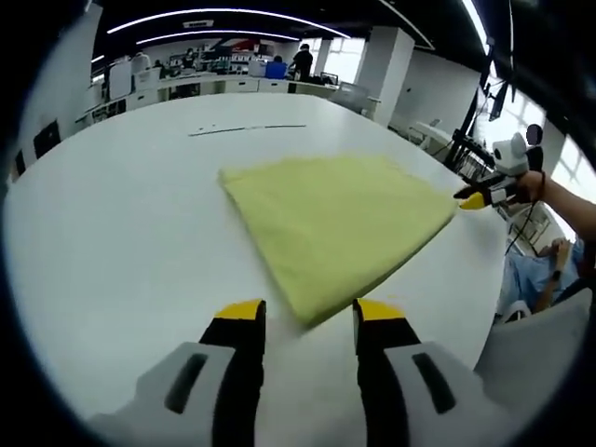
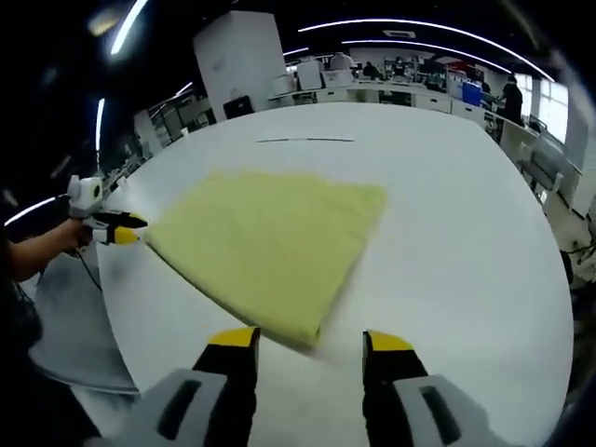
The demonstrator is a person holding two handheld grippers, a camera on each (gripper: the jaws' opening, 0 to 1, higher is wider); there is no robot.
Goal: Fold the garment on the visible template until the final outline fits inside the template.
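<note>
Two yellow-tipped grippers, folded garment on white tabletop
Left gripper and right gripper: jaws parted wide, holding nothing, one either side of a near corner of the yellow garment, which lies flat mid-tabletop; thin dark line beyond

We see bright, even light from ceiling strip lamps and windows. Glare washes white table. Shadows soft, faint. Fisheye bends edges strongly. We find centre sharp; near jaws and periphery blur slightly.
</note>
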